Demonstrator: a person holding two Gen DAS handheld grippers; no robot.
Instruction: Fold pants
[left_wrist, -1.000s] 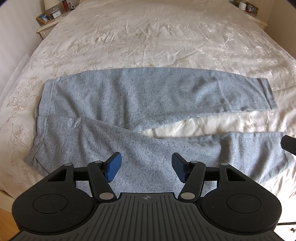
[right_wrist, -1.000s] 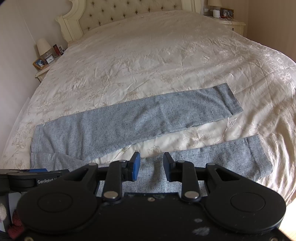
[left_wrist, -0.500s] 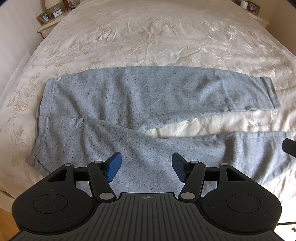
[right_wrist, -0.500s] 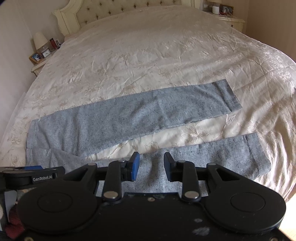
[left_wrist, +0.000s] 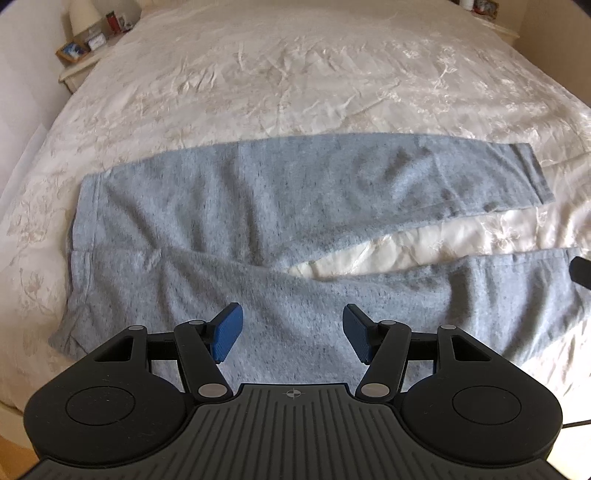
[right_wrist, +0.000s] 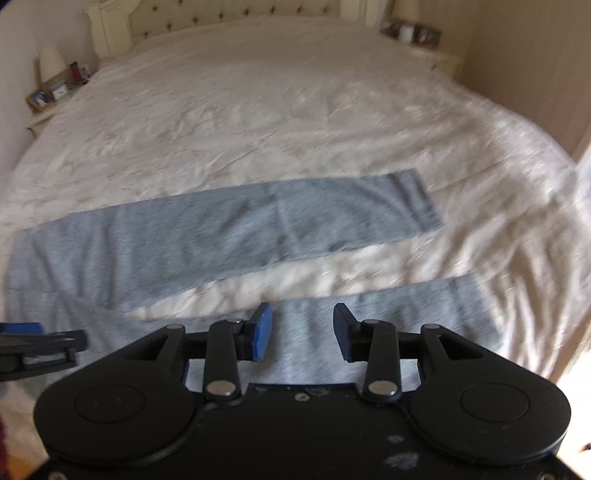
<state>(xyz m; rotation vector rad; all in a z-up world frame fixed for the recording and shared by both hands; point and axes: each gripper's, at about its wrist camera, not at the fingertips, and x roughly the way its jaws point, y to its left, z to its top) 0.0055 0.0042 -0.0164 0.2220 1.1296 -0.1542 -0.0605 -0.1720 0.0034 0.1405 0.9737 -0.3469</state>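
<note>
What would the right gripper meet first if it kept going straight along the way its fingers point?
Most likely the near leg of the grey pants, which lies on the bed straight ahead of the right gripper. Its jaws, just opened wider, hold nothing; depth is unclear.

bed (right_wrist: 295, 110): cream floral cover | headboard (right_wrist: 221, 14): tufted | nightstand (left_wrist: 79, 68): lamp (left_wrist: 84, 14), frames
</note>
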